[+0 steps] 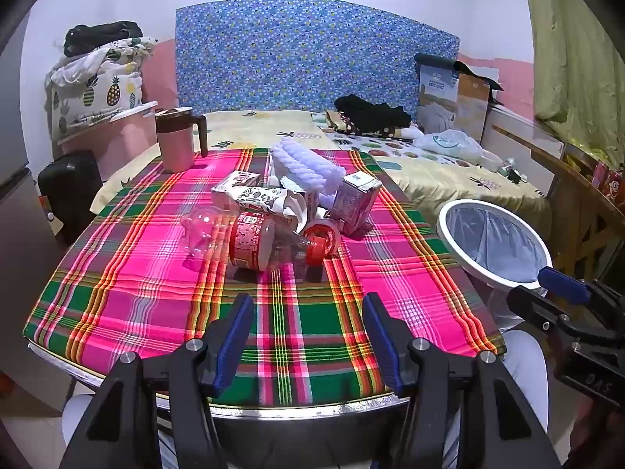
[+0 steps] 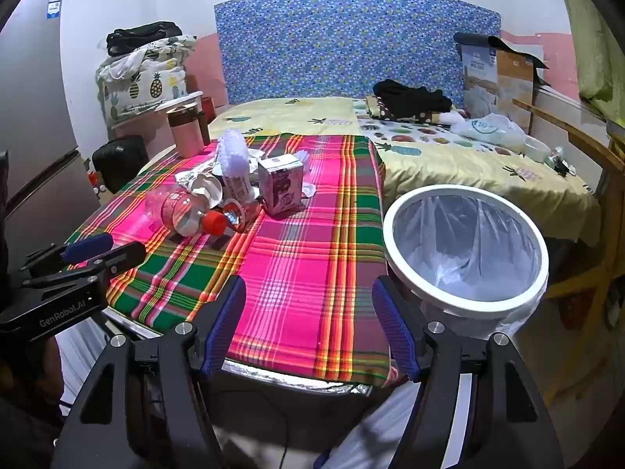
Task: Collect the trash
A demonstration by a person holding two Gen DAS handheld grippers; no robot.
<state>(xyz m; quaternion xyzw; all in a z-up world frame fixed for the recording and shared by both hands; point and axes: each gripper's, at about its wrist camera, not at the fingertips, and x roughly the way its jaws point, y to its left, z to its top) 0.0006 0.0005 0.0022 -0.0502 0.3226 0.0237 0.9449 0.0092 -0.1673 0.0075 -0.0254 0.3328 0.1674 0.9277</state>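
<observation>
A heap of trash lies mid-table on the plaid cloth [image 1: 129, 273]: a clear plastic bottle with red label and cap [image 1: 254, 240] [image 2: 187, 215], a crumpled paper cup [image 1: 269, 201] [image 2: 205, 187], a tape roll [image 1: 322, 240] [image 2: 236, 211], small cartons [image 1: 355, 199] [image 2: 281, 187] and a white rope-handled item [image 1: 308, 166] [image 2: 234, 156]. A white-rimmed bin with a plastic liner [image 1: 494, 244] [image 2: 466, 250] stands at the table's right edge. My left gripper [image 1: 306, 336] is open and empty near the table's front edge. My right gripper [image 2: 308, 324] is open and empty, left of the bin.
A pink jug with a dark lid [image 1: 177, 138] [image 2: 187, 131] stands at the table's far left corner. A bed [image 1: 449, 179] with clothes, a plastic bag and a cardboard box lies behind. A fridge [image 2: 35, 117] stands left, wooden furniture [image 1: 578, 195] right.
</observation>
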